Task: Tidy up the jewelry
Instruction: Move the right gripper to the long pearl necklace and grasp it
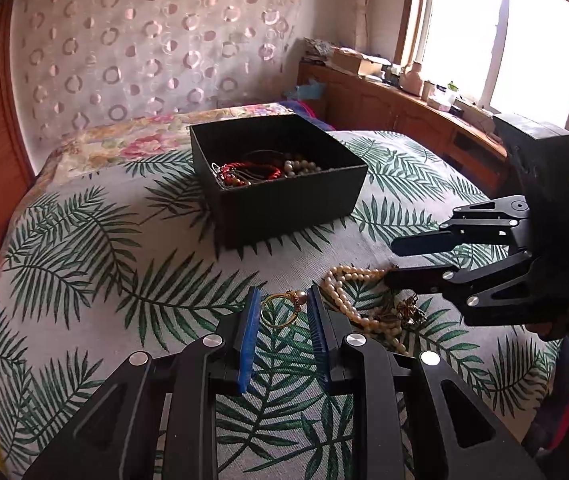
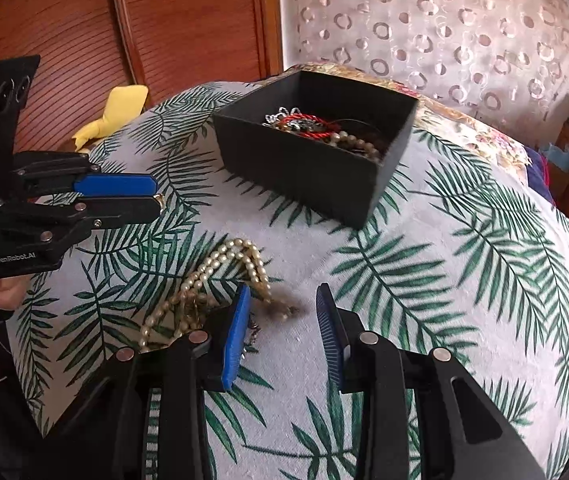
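Note:
A black box (image 1: pixel 280 196) sits on the leaf-print bedcover, holding red cord bracelets (image 1: pixel 244 172) and pearl beads (image 1: pixel 300 167); it also shows in the right wrist view (image 2: pixel 308 172). My left gripper (image 1: pixel 283 298) has its blue pads on either side of a gold ring (image 1: pixel 280 310), which spans the gap between them and looks pinched. A pearl necklace (image 1: pixel 348 300) lies tangled to its right, also seen in the right wrist view (image 2: pixel 208 276). My right gripper (image 2: pixel 283 296) is open and empty, its left pad over the necklace's end.
A wooden headboard (image 2: pixel 188 20) and patterned curtain (image 1: pixel 156 40) stand behind the bed. A cluttered wooden sideboard (image 1: pixel 404 92) runs under the window. A yellow cloth (image 2: pixel 116 112) lies at the bed's left edge.

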`<control>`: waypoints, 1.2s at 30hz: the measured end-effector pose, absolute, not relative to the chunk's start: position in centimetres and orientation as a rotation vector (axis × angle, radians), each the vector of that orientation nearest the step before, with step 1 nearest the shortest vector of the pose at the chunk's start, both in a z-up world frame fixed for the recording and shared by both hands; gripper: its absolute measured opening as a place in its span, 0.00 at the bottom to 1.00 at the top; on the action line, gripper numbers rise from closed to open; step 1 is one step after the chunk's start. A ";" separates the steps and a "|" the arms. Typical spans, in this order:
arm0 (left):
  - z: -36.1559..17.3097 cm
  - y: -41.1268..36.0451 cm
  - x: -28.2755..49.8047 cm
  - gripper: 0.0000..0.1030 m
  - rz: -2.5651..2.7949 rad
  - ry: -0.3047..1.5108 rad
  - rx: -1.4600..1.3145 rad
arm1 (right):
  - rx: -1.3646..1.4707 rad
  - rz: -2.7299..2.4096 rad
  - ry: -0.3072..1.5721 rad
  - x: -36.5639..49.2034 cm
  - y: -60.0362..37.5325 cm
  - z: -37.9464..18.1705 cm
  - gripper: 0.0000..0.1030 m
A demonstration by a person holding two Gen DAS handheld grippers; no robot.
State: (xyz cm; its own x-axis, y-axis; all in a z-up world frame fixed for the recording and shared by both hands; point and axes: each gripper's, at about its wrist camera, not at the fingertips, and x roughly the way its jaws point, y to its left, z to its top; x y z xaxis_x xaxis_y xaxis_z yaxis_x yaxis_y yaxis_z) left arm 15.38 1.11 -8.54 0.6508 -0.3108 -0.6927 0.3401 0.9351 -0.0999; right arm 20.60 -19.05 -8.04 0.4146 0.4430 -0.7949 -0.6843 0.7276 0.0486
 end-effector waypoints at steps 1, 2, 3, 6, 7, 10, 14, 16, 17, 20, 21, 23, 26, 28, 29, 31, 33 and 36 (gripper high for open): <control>-8.5 1.1 15.4 0.22 -0.369 0.777 0.038 | -0.312 0.724 0.893 20.6 -18.8 -8.0 0.36; -8.5 1.1 15.3 0.22 -0.368 0.777 0.038 | -0.320 0.729 0.895 20.7 -18.6 -8.0 0.36; -8.5 1.1 15.3 0.22 -0.368 0.776 0.037 | -0.331 0.733 0.899 20.8 -18.3 -8.1 0.36; -8.5 1.1 15.3 0.22 -0.368 0.776 0.036 | -0.361 0.737 0.912 21.2 -17.5 -8.4 0.36; -8.5 1.1 15.3 0.22 -0.369 0.776 0.036 | -0.366 0.739 0.916 21.3 -17.4 -8.5 0.36; -8.5 1.1 15.3 0.22 -0.369 0.778 0.037 | -0.374 0.746 0.923 21.6 -17.1 -8.4 0.36; -8.5 1.2 15.2 0.22 -0.369 0.778 0.032 | -0.344 0.751 0.915 22.1 -17.1 -7.8 0.36; -8.6 1.2 15.2 0.22 -0.368 0.779 0.030 | -0.328 0.753 0.910 22.2 -17.3 -7.5 0.36; -8.7 1.2 15.3 0.22 -0.368 0.781 0.031 | -0.329 0.751 0.910 22.2 -17.3 -7.4 0.36; -8.8 1.3 15.3 0.22 -0.369 0.783 0.031 | -0.352 0.758 0.921 22.4 -17.1 -7.6 0.36; -8.8 1.3 15.3 0.22 -0.371 0.782 0.028 | -0.363 0.761 0.926 22.4 -16.8 -7.8 0.33; -8.8 1.3 15.3 0.22 -0.371 0.779 0.025 | -0.394 0.768 0.939 22.5 -16.1 -8.2 0.24; -8.8 1.4 15.2 0.22 -0.373 0.775 0.023 | -0.446 0.785 0.932 22.0 -15.4 -8.3 0.13; -8.7 1.4 15.1 0.22 -0.372 0.773 0.022 | -0.469 0.792 0.932 21.7 -15.1 -8.3 0.10; -8.6 1.4 15.0 0.22 -0.373 0.770 0.018 | -0.480 0.792 0.926 21.5 -15.0 -8.3 0.10; -8.5 1.5 14.9 0.22 -0.373 0.765 0.012 | -0.486 0.801 0.920 21.0 -15.1 -8.2 0.09; -8.3 1.6 14.8 0.22 -0.372 0.761 0.008 | -0.484 0.789 0.892 20.6 -15.4 -7.8 0.09; -7.9 1.7 14.6 0.22 -0.370 0.752 0.007 | -0.441 0.788 0.842 19.9 -16.2 -6.2 0.09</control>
State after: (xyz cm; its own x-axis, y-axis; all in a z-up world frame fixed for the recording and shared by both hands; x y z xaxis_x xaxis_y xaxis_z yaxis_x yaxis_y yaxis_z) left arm 14.58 1.71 -7.95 0.6691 -0.3256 -0.6680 0.3307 0.9355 -0.1248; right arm 19.93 -16.21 -6.18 0.4155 0.4394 -0.7964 -0.7660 0.6412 -0.0459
